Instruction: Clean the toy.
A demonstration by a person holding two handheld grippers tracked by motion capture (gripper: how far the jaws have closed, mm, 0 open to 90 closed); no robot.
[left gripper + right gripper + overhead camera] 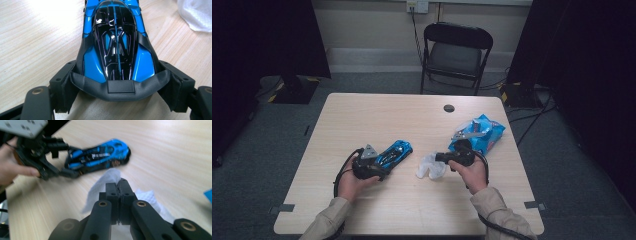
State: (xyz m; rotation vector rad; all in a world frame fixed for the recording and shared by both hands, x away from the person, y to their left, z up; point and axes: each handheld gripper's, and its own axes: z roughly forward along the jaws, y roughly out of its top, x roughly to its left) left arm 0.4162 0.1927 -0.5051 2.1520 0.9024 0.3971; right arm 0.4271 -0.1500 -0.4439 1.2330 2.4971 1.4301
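A glossy blue and black toy car point(396, 151) lies on the pale wooden table point(377, 112), left of centre. My left gripper point(379, 162) is shut on its rear end. In the left gripper view both pads press the car point(115, 37) on its flanks at the tail. My right gripper point(437, 158) is lower right of the car, its jaws shut on a crumpled white wipe point(429, 169). In the right gripper view the wipe point(105, 182) bulges around the closed right gripper point(119, 185). Beyond it are the car point(100, 156) and the left gripper point(62, 160).
A blue wipes packet point(482, 132) lies just behind the right hand, near the table's right edge. A dark round grommet point(449, 108) sits at the table's far edge. A black folding chair point(457, 50) stands beyond the table.
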